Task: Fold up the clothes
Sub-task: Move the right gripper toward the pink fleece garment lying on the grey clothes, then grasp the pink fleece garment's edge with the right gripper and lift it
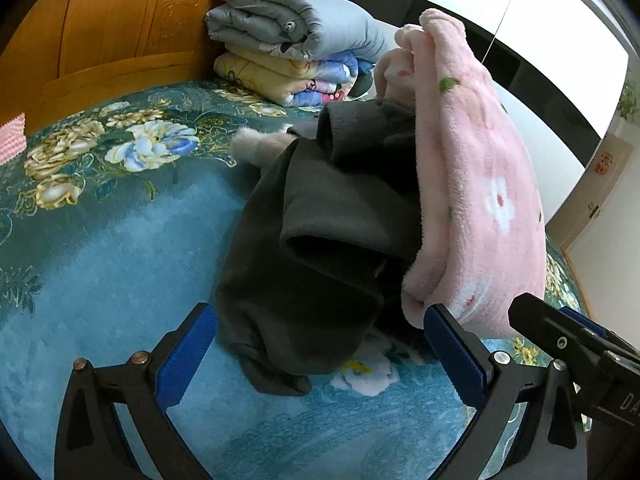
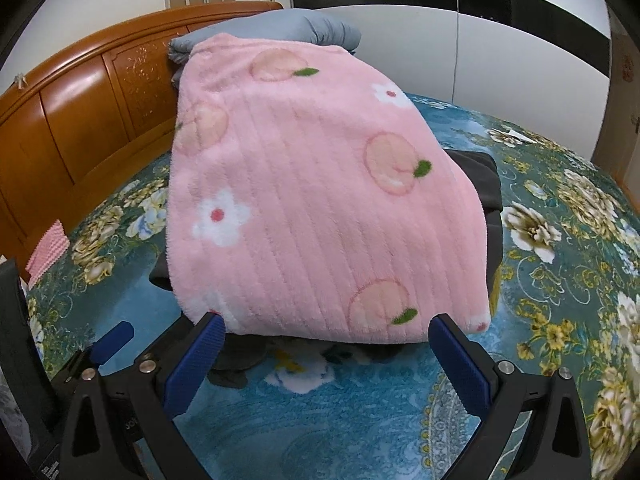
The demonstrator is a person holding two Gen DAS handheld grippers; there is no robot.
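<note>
A pink fleece garment point(image 2: 320, 200) printed with peaches and flowers lies folded on top of a crumpled dark grey garment point(image 1: 320, 240) on the teal floral bedspread point(image 1: 100, 240). In the left wrist view the pink fleece garment point(image 1: 472, 184) drapes over the right side of the dark heap. My left gripper point(image 1: 320, 328) is open, its fingers on either side of the dark garment's near end, holding nothing. My right gripper point(image 2: 330, 326) is open too, its fingertips just at the pink garment's near edge. The dark grey garment point(image 2: 486, 184) peeks out on the right under the pink one.
Folded quilts point(image 1: 296, 40) are stacked against the wooden headboard point(image 1: 100, 20). A small pale grey fuzzy item point(image 1: 256, 144) lies behind the dark heap. A pink checked cloth point(image 2: 46, 254) sits at the left bed edge. A black-and-white wardrobe point(image 2: 520, 40) stands behind the bed.
</note>
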